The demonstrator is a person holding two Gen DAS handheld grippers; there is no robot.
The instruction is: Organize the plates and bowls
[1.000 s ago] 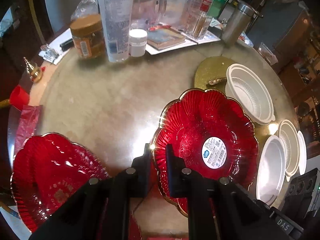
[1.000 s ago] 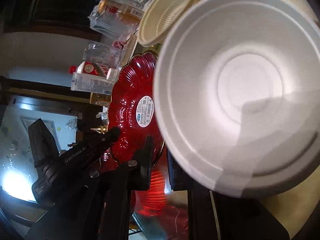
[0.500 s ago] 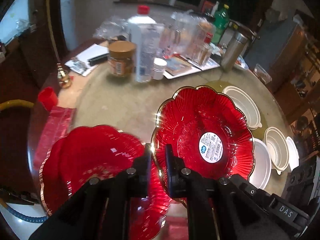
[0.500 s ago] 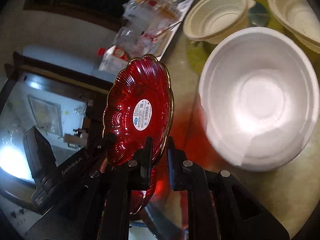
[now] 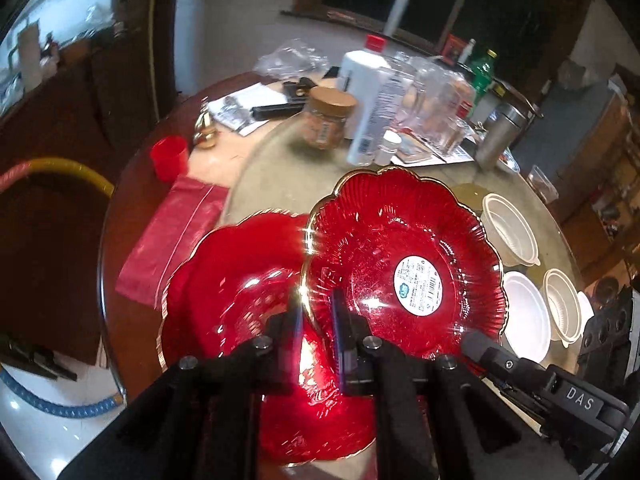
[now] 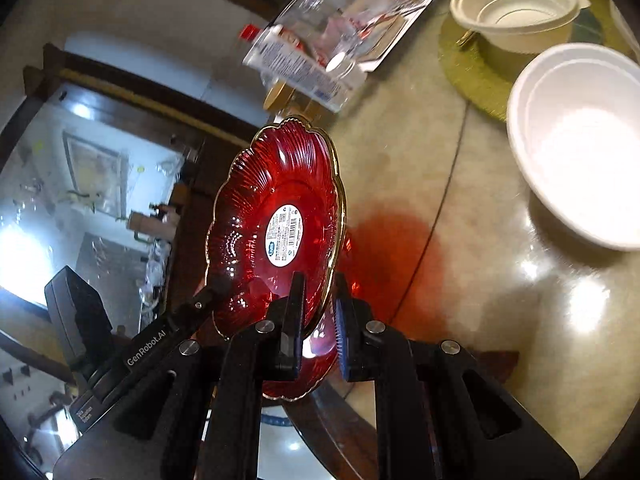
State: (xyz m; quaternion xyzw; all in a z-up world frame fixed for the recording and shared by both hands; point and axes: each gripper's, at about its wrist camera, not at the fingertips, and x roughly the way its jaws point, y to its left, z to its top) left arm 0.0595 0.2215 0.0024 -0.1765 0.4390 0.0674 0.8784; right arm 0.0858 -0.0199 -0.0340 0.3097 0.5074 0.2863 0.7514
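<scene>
A labelled red plate (image 5: pixel 404 264) is pinched at its rim by the left gripper (image 5: pixel 316 320) and the right gripper (image 6: pixel 318 304), centre frame, above a second red plate (image 5: pixel 240 300).

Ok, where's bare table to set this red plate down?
Bare tabletop between the stickered red plate and the large white bowl, this side of the gold mat. Crowded: jar and bottle at the far edge; the second red plate near left.

"DAS" is printed on the right gripper (image 5: pixel 576 392) body, "GenRobot.AI" on the left gripper (image 6: pixel 148 348) body.
</scene>
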